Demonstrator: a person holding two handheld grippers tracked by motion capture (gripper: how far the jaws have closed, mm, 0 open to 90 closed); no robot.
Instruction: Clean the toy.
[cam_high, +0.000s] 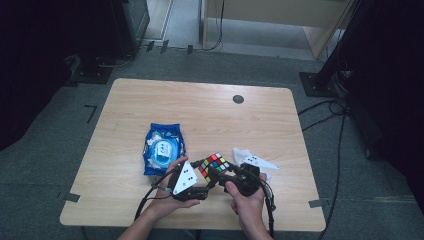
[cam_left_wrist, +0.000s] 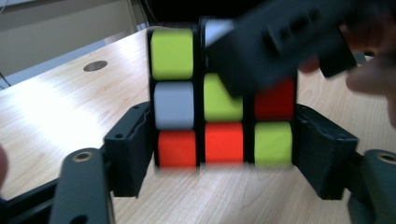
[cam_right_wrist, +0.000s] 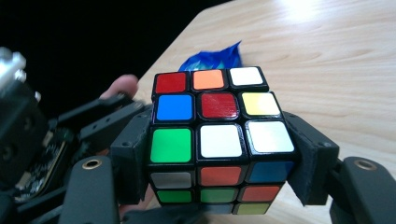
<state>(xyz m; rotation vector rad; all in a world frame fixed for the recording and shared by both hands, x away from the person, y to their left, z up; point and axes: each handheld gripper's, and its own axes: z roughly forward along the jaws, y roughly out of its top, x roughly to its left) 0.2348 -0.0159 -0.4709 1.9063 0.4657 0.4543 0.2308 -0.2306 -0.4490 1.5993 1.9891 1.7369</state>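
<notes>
One puzzle cube (cam_high: 214, 165) sits between my two grippers at the near edge of the table (cam_high: 200, 107), lifted just off the wood. My left gripper (cam_left_wrist: 223, 149) clamps the cube's bottom layer, one jaw on each side. My right gripper (cam_right_wrist: 219, 161) grips it too, its jaws against two opposite faces. Each visible face shows nine coloured squares. One blue packet (cam_high: 163, 148) lies to the left; one crumpled white wrapper (cam_high: 243, 156) lies to the right.
</notes>
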